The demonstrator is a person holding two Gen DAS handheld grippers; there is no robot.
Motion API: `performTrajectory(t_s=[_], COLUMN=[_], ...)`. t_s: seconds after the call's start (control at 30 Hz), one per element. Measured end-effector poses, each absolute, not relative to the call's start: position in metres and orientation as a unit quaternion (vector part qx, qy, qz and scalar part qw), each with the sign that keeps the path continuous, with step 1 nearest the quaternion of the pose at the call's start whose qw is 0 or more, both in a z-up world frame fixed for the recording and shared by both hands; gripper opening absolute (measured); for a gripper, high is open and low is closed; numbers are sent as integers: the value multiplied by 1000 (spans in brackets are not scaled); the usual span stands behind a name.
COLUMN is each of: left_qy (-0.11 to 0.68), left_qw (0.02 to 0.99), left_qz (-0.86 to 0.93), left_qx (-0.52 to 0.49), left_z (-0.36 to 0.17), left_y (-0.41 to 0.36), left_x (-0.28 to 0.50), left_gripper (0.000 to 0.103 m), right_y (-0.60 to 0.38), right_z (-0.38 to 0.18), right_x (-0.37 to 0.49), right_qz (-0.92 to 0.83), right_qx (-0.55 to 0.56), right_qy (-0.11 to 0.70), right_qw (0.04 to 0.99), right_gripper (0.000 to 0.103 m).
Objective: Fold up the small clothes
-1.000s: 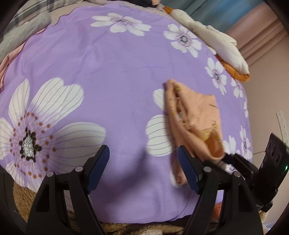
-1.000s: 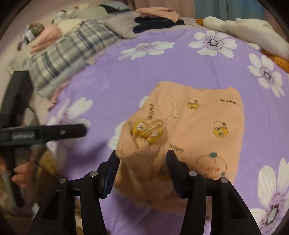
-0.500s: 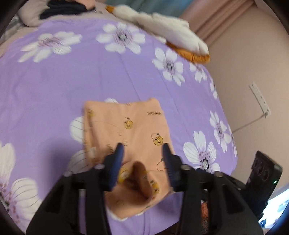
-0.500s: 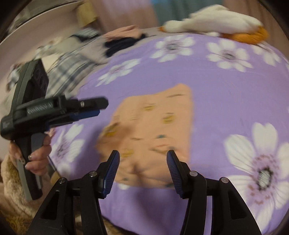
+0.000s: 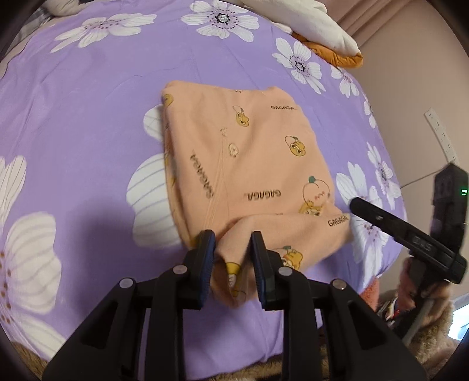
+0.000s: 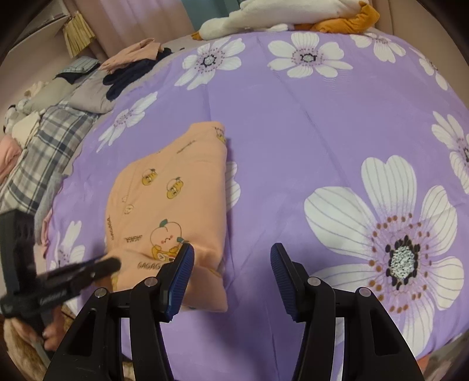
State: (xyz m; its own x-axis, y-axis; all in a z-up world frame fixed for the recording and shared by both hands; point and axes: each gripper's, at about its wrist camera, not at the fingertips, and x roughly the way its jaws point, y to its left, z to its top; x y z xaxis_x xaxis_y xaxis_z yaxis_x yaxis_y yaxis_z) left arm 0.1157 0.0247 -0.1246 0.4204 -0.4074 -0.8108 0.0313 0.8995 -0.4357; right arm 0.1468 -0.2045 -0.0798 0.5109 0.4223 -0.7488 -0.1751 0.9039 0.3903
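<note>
A small peach garment with cartoon prints and "GAGAGA" lettering (image 5: 249, 164) lies folded on the purple flowered sheet (image 5: 88, 117). It also shows in the right wrist view (image 6: 167, 211). My left gripper (image 5: 233, 263) is shut on the garment's near edge, with a bunched fold of cloth between its blue pads. My right gripper (image 6: 231, 278) is open and empty, just right of the garment's near corner, with its left pad over the cloth edge. The right gripper's finger also shows in the left wrist view (image 5: 395, 231).
A white and orange plush (image 6: 293, 14) lies at the sheet's far edge. Folded clothes (image 6: 132, 61) and a plaid blanket (image 6: 44, 146) lie at the far left. A wall with a socket strip (image 5: 442, 137) stands to the right. A brown fuzzy cover (image 5: 425, 337) hangs below the bed's near edge.
My right gripper let go of the garment and moved off to its right. My left gripper swung over from the left and closed on the garment's near edge. The garment now lies flatter.
</note>
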Motion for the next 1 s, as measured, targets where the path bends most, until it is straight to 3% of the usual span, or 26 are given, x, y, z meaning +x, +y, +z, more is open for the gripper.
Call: performTrajectory(t_s=[0.13, 0.27, 0.47, 0.57, 0.67, 0.73, 1.0], left_qy=[501, 490, 531, 528, 533, 521, 461], left_qw=[833, 836, 805, 799, 797, 803, 838], left_qz=[-112, -112, -121, -152, -160, -166, -208], left_qx=[-207, -217, -236, -244, -236, -237, -204], left_z=[-107, -112, -144, -147, -147, -138, -83], left_y=[40, 48, 39, 33, 27, 28, 8], left_x=[116, 136, 167, 173, 176, 174, 171], left_gripper=[74, 80, 76, 54, 42, 28, 26], right_y=[-204, -199, -181, -177, -173, -173, -186], right_z=[-82, -85, -108, -118, -116, -110, -64], right_x=[146, 156, 180, 184, 182, 179, 172], right_qz=[185, 217, 244, 265, 260, 257, 258], right_qx=[148, 171, 204, 229, 219, 208, 191], right_qy=[464, 458, 482, 489, 485, 479, 427], right_qw=[853, 845, 817, 799, 806, 814, 845], right_gripper=[68, 69, 69, 64, 47, 35, 28])
